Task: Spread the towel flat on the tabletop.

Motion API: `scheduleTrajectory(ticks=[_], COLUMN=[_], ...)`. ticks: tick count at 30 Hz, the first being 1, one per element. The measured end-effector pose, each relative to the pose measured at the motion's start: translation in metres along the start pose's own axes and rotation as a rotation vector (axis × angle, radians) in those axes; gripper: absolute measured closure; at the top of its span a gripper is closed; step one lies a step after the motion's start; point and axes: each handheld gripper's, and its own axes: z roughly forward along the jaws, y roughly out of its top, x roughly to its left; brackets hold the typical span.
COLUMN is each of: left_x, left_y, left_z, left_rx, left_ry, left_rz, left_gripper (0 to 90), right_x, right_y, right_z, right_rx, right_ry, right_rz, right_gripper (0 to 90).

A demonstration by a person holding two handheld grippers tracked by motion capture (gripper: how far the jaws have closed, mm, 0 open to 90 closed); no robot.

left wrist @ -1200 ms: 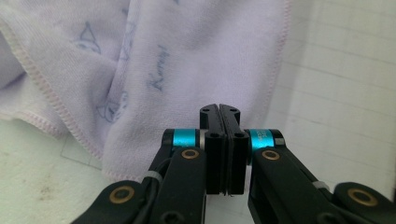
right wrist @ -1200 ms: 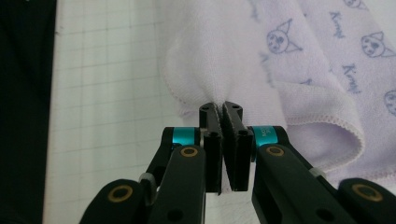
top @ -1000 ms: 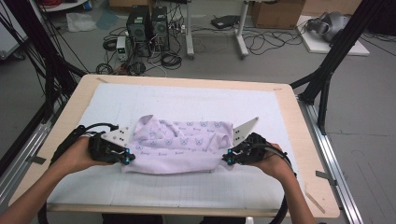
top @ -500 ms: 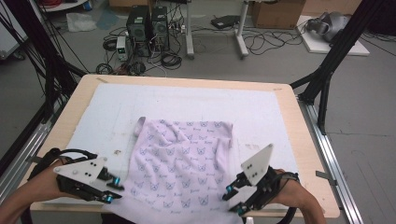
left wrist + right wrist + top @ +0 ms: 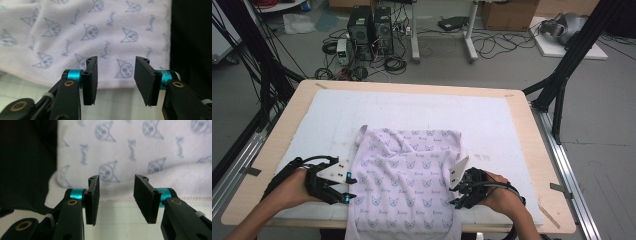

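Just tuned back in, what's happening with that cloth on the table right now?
A person is spreading a pale lilac cloth with a cat-face print over the white padded table top, a gripper in each hand. Its near end hangs over the table's front edge. The left gripper sits at the cloth's left edge and the right gripper at its right edge. Both have just been opening their jaws; in each gripper view nothing lies between the pads, so the cloth is released.

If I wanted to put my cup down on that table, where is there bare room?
The white mat is bare beyond the towel's far edge and along its right side. The near edge is crowded: the left gripper and right gripper flank the towel there.
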Motion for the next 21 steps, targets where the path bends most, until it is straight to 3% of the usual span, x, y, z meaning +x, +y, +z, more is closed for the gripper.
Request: scheduleTrajectory(ticks=[2,4,6,8,9,11,13,16,18,21], left_x=[0.003,0.006,0.009,0.011,0.012,0.015,0.015,0.015,0.014,0.013], left_y=[0.001,0.002,0.002,0.001,0.000,-0.001,-0.004,-0.006,-0.010,-0.015], left_z=[0.010,0.019,0.025,0.029,0.029,0.027,0.027,0.023,0.016,-0.002], left_rx=[0.029,0.071,0.128,0.150,0.143,0.142,0.132,0.119,0.080,-0.003], left_ry=[-0.006,-0.022,-0.019,-0.032,-0.036,-0.052,-0.067,-0.065,-0.063,-0.046], left_rz=[-0.013,-0.029,-0.039,-0.037,-0.044,-0.033,-0.029,-0.025,-0.034,-0.036], left_gripper=[53.9,54.5,57.6,61.8,63.0,74.4,86.6,88.0,88.1,88.1], right_x=[-0.003,-0.005,-0.006,-0.007,-0.008,-0.012,-0.016,-0.015,-0.016,-0.012], right_y=[0.002,0.003,0.005,0.007,0.007,0.007,0.008,0.007,0.000,-0.011], right_z=[0.006,0.011,0.015,0.017,0.017,0.017,0.017,0.014,0.005,-0.016], right_rx=[0.037,0.067,0.112,0.120,0.127,0.133,0.136,0.136,0.089,-0.030], right_ry=[-0.009,-0.011,-0.013,0.002,0.000,-0.015,-0.002,-0.016,-0.019,-0.028], right_rz=[0.017,0.004,0.000,0.001,-0.001,0.020,0.029,0.039,0.062,0.089], right_gripper=[55.5,55.6,58.4,63.2,69.5,82.1,84.5,85.1,85.1,85.0])
